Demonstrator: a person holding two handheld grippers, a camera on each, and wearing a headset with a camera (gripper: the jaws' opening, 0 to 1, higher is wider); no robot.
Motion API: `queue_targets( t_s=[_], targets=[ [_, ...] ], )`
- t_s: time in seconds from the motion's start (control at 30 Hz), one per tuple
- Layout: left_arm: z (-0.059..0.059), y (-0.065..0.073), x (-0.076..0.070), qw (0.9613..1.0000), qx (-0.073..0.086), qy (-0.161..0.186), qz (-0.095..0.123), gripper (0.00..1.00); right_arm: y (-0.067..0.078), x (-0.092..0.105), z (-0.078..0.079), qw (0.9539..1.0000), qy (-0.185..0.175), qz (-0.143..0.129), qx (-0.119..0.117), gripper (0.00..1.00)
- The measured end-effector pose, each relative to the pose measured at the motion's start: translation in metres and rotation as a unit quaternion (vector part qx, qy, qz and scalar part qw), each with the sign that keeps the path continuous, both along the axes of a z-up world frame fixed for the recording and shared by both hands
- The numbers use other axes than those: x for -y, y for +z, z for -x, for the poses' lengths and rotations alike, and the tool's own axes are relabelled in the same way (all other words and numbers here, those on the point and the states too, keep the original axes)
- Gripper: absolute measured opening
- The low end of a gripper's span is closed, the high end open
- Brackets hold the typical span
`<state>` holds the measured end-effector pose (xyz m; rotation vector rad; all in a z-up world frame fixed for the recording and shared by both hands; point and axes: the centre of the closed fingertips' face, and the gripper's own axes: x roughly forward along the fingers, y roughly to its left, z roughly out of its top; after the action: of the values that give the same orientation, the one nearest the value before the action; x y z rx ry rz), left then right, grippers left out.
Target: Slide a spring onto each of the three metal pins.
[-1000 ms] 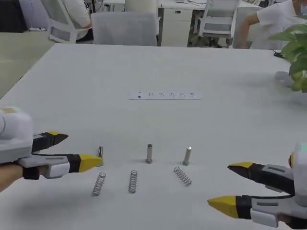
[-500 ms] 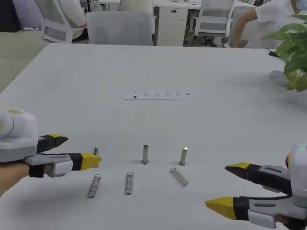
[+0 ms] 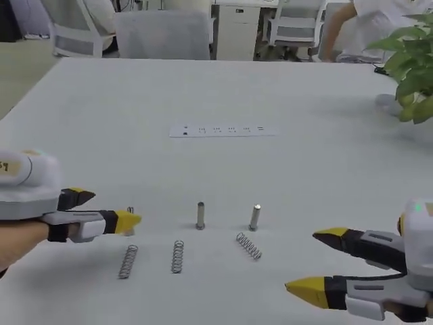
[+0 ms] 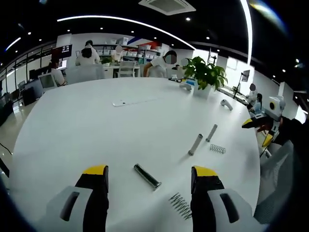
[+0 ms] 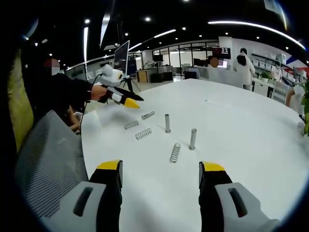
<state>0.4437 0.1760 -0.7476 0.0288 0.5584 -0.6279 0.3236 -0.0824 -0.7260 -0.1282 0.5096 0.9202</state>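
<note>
Since a second ago, the left gripper (image 3: pixel 115 208) has crept closer to the left pin (image 3: pixel 130 211), so its yellow tip now overlaps the pin in the head view. Its jaws gape wide and grip nothing; the left gripper view shows the pin between them. The right gripper (image 3: pixel 301 261) hovers low, equally wide open and empty, apart from the parts. All three pins, with the middle pin (image 3: pixel 200 215) and right pin (image 3: pixel 255 217), stand upright and bare on the white table (image 3: pixel 216 88). The left spring (image 3: pixel 128 261), middle spring (image 3: pixel 177 256) and right spring (image 3: pixel 248 246) lie flat just before them.
</note>
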Motion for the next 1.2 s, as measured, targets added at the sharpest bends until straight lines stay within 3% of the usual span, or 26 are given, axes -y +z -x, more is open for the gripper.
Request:
queue_targets(
  t_s=[0.57,1.2],
  targets=[
    [-0.016,-0.015,-0.001,0.9993,-0.024,0.015,-0.023,0.56,-0.004,0.000,-0.002,1.0000,-0.001,-0.001,-0.004,0.62],
    [-0.021,-0.028,0.002,0.9974,-0.049,0.027,-0.044,0.45,-0.006,0.001,-0.001,0.9999,-0.002,-0.003,-0.009,0.62]
  ],
)
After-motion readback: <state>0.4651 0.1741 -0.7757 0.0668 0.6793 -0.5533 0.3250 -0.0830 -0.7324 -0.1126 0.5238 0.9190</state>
